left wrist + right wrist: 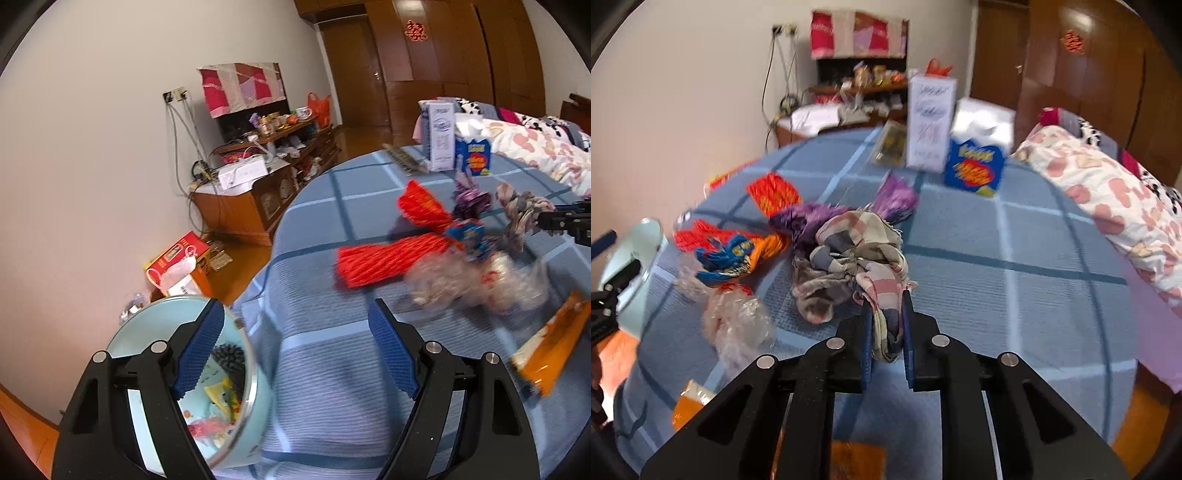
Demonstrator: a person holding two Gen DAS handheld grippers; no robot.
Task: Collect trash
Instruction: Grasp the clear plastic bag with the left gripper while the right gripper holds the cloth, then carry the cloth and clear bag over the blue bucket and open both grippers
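Right wrist view: the right tool [885, 325] pinches the plaid rag [849, 258], the left tool [295, 347] gapes empty, the pale-blue bin [147, 332] holds some scraps, and wrappers [738, 251] litter the table [1034, 295].

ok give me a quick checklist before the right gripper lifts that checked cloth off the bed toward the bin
1. Right gripper shut on the checked cloth: ok.
2. Cloth free of the purple wrapper touching its far edge: cannot tell.
3. Left gripper open, nothing between its jaws: ok.
4. Pale blue bin open at the bed's edge, with room inside: ok.
5. Clear plastic wrap lying apart from the cloth: ok.
6. Whether the cloth counts as trash: cannot tell.
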